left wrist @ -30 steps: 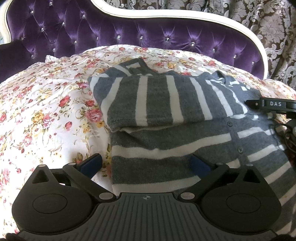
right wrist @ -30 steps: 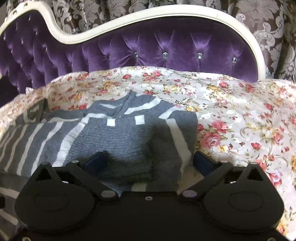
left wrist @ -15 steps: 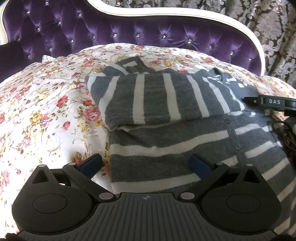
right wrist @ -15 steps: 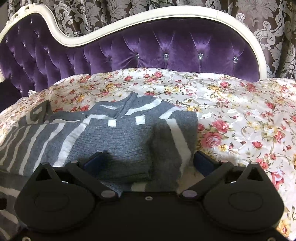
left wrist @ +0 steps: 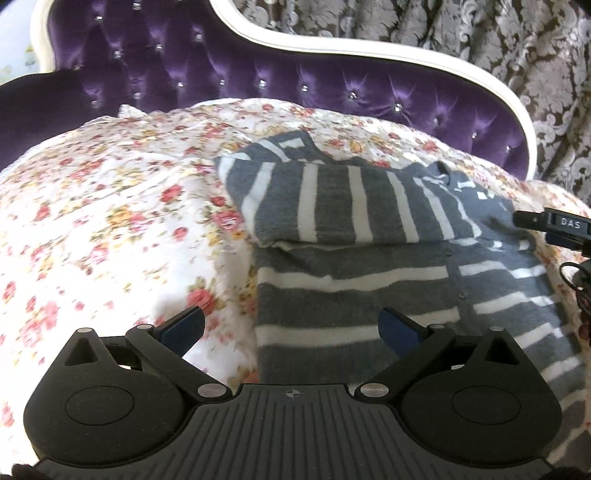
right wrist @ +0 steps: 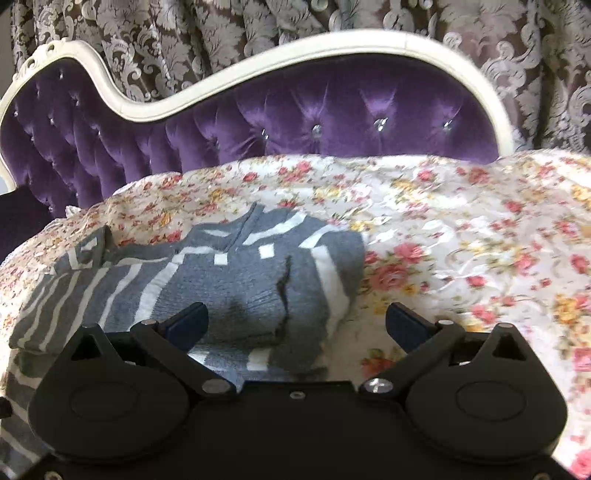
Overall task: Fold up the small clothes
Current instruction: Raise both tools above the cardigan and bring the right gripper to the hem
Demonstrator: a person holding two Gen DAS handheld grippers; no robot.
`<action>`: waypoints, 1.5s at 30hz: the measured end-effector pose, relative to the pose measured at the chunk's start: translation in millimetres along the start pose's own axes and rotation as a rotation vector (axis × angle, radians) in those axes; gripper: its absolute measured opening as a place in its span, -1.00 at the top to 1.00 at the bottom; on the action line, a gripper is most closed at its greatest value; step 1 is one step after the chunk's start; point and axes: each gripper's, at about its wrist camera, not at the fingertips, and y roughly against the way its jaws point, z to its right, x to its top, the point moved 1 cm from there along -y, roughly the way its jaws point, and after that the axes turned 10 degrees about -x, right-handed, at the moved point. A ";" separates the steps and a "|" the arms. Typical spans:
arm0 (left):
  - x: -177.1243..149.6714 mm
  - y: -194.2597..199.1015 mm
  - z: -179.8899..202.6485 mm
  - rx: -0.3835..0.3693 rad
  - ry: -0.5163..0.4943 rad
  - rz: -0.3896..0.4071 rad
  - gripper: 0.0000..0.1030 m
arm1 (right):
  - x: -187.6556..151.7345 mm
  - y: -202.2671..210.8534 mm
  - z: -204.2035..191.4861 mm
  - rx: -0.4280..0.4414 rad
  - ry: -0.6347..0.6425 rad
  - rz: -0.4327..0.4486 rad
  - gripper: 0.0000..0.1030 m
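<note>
In the left wrist view, the left gripper (left wrist: 291,326) fills the bottom of the frame with its fingers spread wide and nothing between them. Its left pad (left wrist: 183,326) is over the floral sheet (left wrist: 110,229), and the right pad (left wrist: 397,328) is over the lower part of the cardigan (left wrist: 351,280). The cardigan is grey with white stripes and lies at the centre and right of the frame, with a row of small buttons down its front. One sleeve (left wrist: 332,206) is folded across the chest, so its stripes run up and down the frame while the body stripes run sideways. At the right edge, a black part of the right gripper (left wrist: 554,223) shows above the cardigan. Behind, at the top of the frame, stands the purple headboard (left wrist: 295,70) with a white frame, and a patterned curtain (left wrist: 517,44) is in the upper right.

In the right wrist view, the right gripper (right wrist: 297,321) is also spread and holds nothing. The cardigan (right wrist: 243,280) lies at the centre left, and the left pad (right wrist: 188,321) is over it. The right pad (right wrist: 404,325) is over the sheet (right wrist: 461,251). The headboard (right wrist: 295,122) and curtain (right wrist: 258,22) are at the top.
</note>
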 end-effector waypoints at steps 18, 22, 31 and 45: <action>-38.5 88.5 27.5 -0.020 0.039 0.026 -0.97 | -29.5 132.3 13.8 0.124 -0.064 -0.013 -0.98; -49.3 100.3 31.0 -0.033 0.057 0.029 -0.97 | -42.0 147.5 19.6 0.131 -0.090 -0.040 -0.98; -79.9 120.6 39.1 -0.046 0.048 0.024 -0.97 | -73.9 176.9 25.2 0.130 -0.112 -0.064 -0.99; -114.3 116.8 43.4 -0.086 0.073 -0.039 -0.97 | -103.9 194.2 30.9 0.135 -0.105 -0.156 -0.98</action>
